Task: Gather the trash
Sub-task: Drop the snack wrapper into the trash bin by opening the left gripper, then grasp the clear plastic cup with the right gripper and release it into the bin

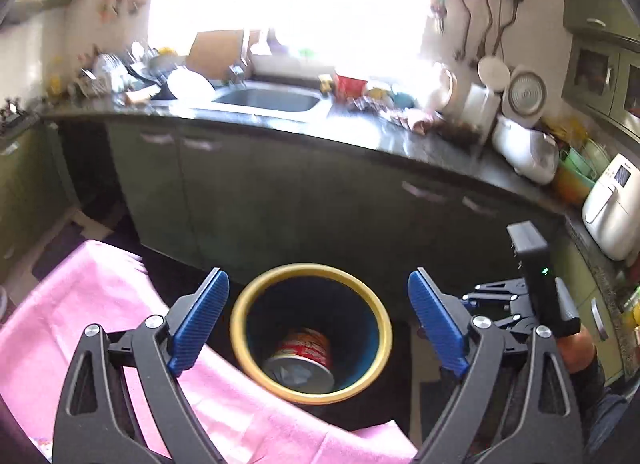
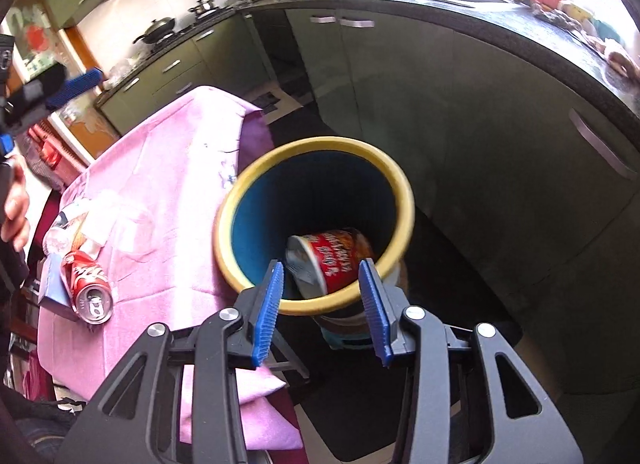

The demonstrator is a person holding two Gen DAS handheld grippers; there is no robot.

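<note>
Gripper (image 2: 322,314) above sideways-tipped cup (image 2: 328,260)

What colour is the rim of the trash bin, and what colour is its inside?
The trash bin has a yellow rim and a blue inside wall; the right wrist view shows it best.

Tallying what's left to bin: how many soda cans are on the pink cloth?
1: a red soda can lying on its side near the pink cloth's left edge. Wrappers beside it may hide more.
</note>
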